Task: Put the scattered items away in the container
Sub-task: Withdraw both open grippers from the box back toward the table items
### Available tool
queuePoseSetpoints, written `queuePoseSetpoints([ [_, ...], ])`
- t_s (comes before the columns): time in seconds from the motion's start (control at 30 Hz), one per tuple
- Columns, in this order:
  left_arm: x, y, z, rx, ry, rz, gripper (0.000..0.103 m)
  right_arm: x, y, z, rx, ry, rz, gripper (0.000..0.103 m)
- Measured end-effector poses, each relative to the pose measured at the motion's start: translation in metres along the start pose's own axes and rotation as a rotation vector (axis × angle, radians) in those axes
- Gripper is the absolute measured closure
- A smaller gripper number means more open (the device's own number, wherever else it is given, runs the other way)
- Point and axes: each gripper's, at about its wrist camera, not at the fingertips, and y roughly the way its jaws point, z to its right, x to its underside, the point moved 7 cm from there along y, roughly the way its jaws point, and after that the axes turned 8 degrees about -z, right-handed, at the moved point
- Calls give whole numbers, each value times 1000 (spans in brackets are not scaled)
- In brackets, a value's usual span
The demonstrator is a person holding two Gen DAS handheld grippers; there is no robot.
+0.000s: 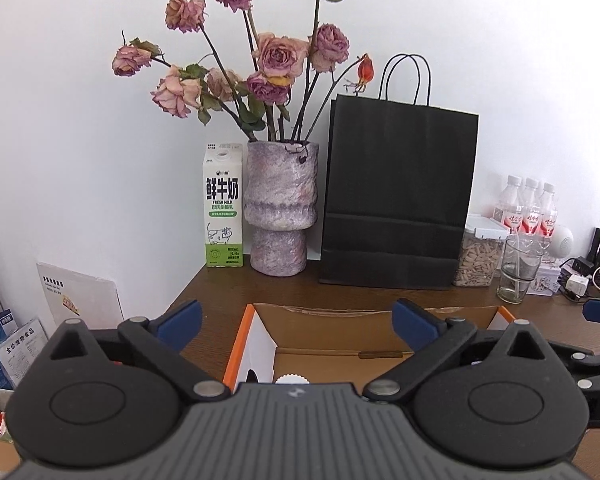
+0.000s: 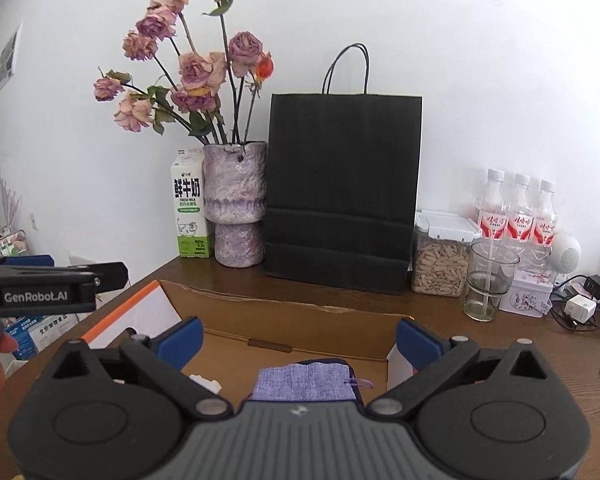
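An open cardboard box (image 1: 340,314) with an orange edge sits on the brown table in front of both grippers; it also shows in the right wrist view (image 2: 300,316). A white ribbed cap (image 1: 292,379) shows inside it in the left wrist view. A purple cloth pouch (image 2: 306,382) and a small white item (image 2: 206,382) lie inside it in the right wrist view. My left gripper (image 1: 298,320) is open and empty over the box. My right gripper (image 2: 299,340) is open and empty over the box. The left gripper's body (image 2: 48,290) shows at the left of the right wrist view.
At the back stand a milk carton (image 1: 223,208), a vase of dried roses (image 1: 280,208), a black paper bag (image 1: 400,196), a jar of seeds (image 2: 440,256), a glass (image 2: 488,284), three bottles (image 2: 518,212) and cables (image 2: 580,308).
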Motion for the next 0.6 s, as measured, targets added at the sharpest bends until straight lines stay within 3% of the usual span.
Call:
queuePoseSetpoints([
  [0.33, 14, -45, 1, 14, 30, 26, 0, 22, -55, -19, -17, -68, 56, 0],
  [0.6, 41, -68, -8, 10, 38, 3, 0, 59, -76, -23, -29, -65, 23, 0],
])
